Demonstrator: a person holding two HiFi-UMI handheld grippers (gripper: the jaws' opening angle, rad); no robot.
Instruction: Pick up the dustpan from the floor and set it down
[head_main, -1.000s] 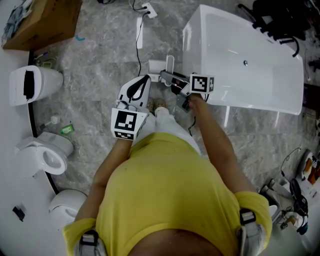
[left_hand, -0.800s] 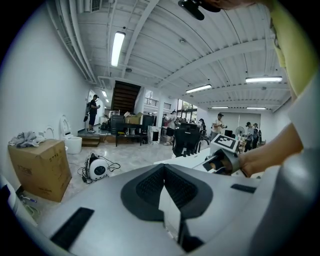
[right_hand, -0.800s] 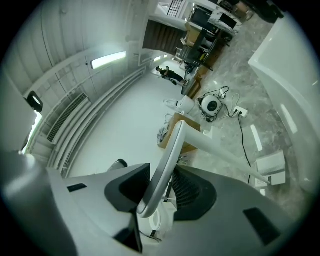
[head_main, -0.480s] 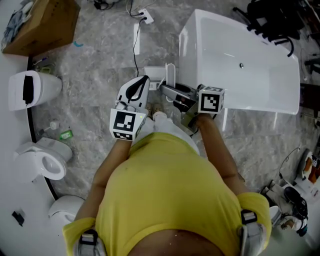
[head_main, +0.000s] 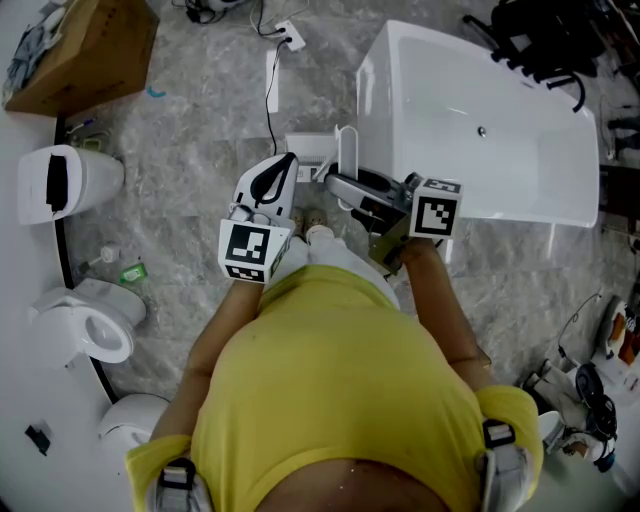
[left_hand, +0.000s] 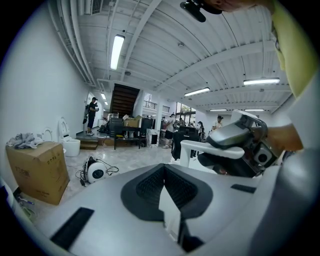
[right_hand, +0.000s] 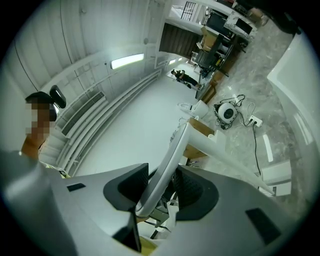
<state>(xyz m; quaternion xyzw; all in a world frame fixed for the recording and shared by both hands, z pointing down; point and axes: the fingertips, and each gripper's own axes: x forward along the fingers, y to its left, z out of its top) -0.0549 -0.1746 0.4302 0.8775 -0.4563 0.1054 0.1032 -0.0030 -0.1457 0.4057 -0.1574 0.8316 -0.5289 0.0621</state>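
My right gripper has the white dustpan's handle between its dark pads, which press on it while the jaws are opening. The handle runs up out of the jaws, and the white pan hangs at its far end above the grey floor, beside the bathtub's corner. My left gripper is held out level just left of the dustpan. Its pads meet with nothing between them. In the left gripper view, the right gripper and the handle show at the right.
A white bathtub stands at the right, close to the dustpan. A cardboard box sits at the top left, and toilets line the left wall. A cable and a power strip lie on the floor ahead.
The right gripper has risen with the dustpan handle in it, and its marker cube has shifted right in the head view. The left gripper has kept still.
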